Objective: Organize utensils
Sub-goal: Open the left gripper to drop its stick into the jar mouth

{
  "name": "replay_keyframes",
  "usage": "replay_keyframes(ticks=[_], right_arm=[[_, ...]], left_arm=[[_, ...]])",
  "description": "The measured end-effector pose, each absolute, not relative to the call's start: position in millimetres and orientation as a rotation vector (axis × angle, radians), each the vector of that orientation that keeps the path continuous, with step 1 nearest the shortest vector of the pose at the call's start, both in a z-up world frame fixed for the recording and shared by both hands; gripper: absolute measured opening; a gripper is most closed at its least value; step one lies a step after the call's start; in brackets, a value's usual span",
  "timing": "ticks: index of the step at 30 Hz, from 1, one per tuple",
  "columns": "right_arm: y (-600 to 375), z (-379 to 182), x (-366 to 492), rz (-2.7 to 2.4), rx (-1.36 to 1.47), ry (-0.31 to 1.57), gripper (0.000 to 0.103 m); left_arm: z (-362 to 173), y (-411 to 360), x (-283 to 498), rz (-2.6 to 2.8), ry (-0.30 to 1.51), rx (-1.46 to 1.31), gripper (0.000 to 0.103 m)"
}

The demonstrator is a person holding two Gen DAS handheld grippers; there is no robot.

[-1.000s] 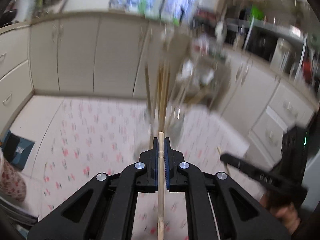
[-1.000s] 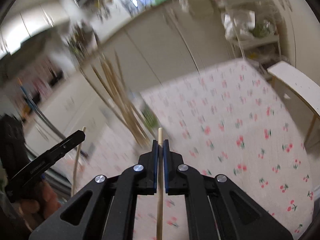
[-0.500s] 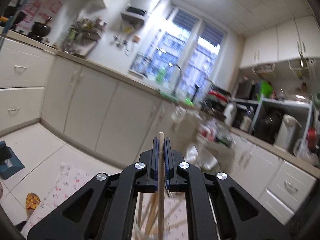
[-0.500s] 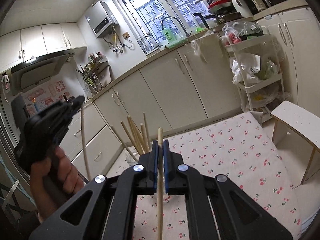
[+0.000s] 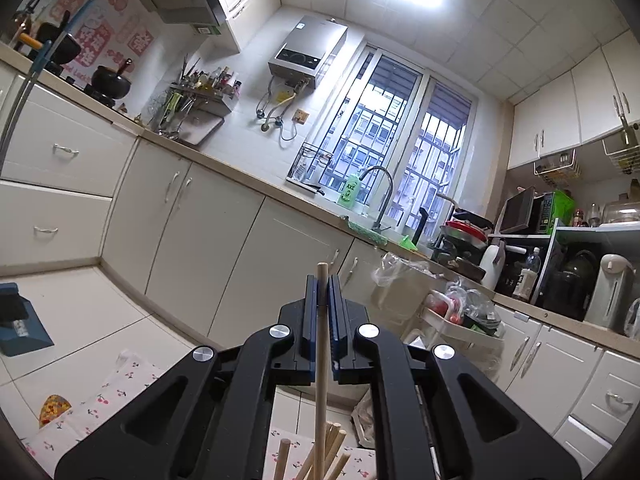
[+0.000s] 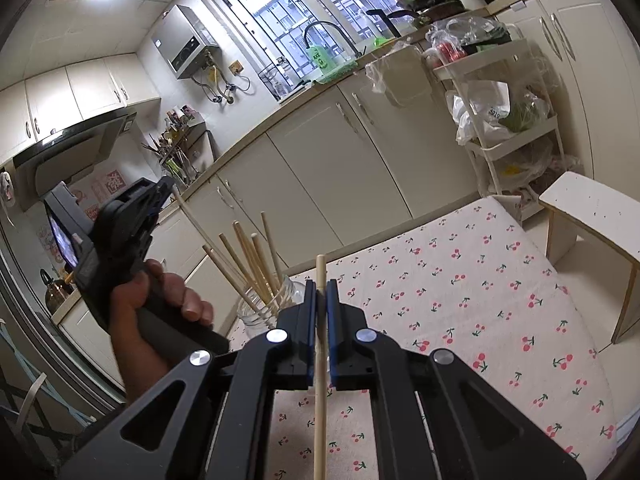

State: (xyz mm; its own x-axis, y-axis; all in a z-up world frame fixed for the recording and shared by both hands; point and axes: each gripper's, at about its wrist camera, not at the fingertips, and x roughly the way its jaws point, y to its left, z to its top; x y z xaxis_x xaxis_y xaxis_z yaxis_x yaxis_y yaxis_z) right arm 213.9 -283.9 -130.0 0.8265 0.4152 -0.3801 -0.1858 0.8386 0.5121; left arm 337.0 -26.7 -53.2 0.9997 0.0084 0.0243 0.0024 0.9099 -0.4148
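Left tool (image 5: 323,280) grips a wooden chopstick (image 5: 320,380) between its blue pads, the stick running along the fingers and poking past their tips. Compared with a second ago, its camera has swung up from the cherry-print cloth (image 5: 120,384) toward the cabinets and window, and the blur has cleared. Seen from the right, this tool (image 6: 160,196) is held in a hand (image 6: 160,300) above a glass jar (image 6: 276,308), where about six chopsticks (image 6: 256,264) stand fanned, tips up; the jar seems to rest on the cloth-covered surface. Right tool (image 6: 320,284) is likewise closed on its own chopstick (image 6: 320,360), lengthwise, tip forward.
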Motion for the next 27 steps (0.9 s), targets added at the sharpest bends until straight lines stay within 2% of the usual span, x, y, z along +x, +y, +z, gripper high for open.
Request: replay_keyframes(ticks=[13, 20, 22, 25, 26, 27], right_arm=[[-281.4, -136.1, 214.3, 0.332, 0.489, 0.529, 0.006], [-283.5, -136.0, 213.2, 0.316, 0.484, 0.510, 0.006], [-284.4, -135.5, 212.5, 0.312, 0.484, 0.503, 0.006], [-284.2, -132.7, 210.4, 0.308, 0.479, 0.488, 0.006], [-284.1, -131.0, 209.8, 0.308, 0.478, 0.482, 0.006], [-283.7, -128.0, 208.4, 0.305, 0.478, 0.469, 0.006]], left_arm=[[-76.5, -46.4, 324.9, -0.050, 0.025, -0.298, 0.005], [-87.7, -55.8, 318.1, -0.113, 0.118, -0.204, 0.005], [-91.1, -56.8, 313.9, -0.131, 0.149, -0.174, 0.008], [-94.3, -56.0, 307.0, -0.161, 0.191, -0.145, 0.032], [-94.3, -53.1, 301.8, -0.159, 0.196, -0.146, 0.047], [-93.8, -48.9, 295.4, -0.152, 0.194, -0.148, 0.053]])
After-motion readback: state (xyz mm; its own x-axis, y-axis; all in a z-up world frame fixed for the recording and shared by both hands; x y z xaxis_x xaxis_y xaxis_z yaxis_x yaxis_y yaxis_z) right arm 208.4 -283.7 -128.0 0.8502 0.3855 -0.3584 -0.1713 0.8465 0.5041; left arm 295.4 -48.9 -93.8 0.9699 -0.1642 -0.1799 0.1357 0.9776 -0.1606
